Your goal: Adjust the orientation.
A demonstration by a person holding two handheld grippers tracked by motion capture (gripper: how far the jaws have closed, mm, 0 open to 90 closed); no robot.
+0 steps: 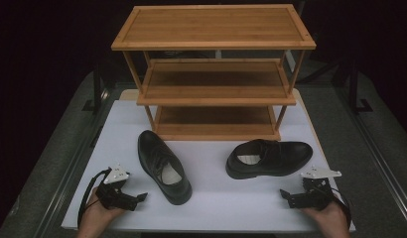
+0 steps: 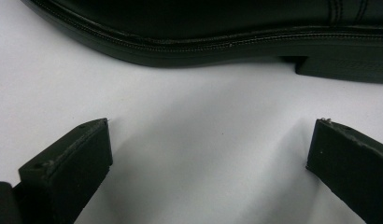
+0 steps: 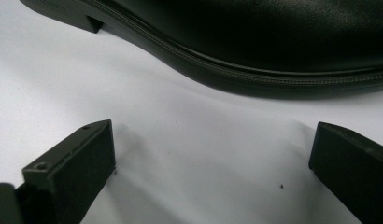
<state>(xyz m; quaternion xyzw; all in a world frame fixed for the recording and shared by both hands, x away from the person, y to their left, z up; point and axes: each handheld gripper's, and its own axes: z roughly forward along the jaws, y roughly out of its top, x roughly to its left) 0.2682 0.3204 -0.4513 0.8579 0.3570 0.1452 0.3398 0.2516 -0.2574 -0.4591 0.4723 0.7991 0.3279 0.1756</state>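
Observation:
Two black leather dress shoes lie on the white table point(image 1: 226, 201). The left shoe point(image 1: 163, 166) points toward the back, its heel near the front. The right shoe point(image 1: 268, 157) lies sideways with its toe to the right. My left gripper point(image 1: 140, 197) rests on the table just left of the left shoe, jaws wide apart and empty. In the left gripper view that gripper point(image 2: 213, 140) faces the shoe's sole edge and heel point(image 2: 203, 32). My right gripper point(image 1: 285, 195) rests in front of the right shoe, open and empty. In the right gripper view this gripper point(image 3: 213, 144) faces the shoe's side point(image 3: 273, 42).
A three-tier wooden shelf rack point(image 1: 214, 74) stands at the back of the table, all tiers bare. Dark floor surrounds the table on both sides. A bare stretch of table lies between the two grippers.

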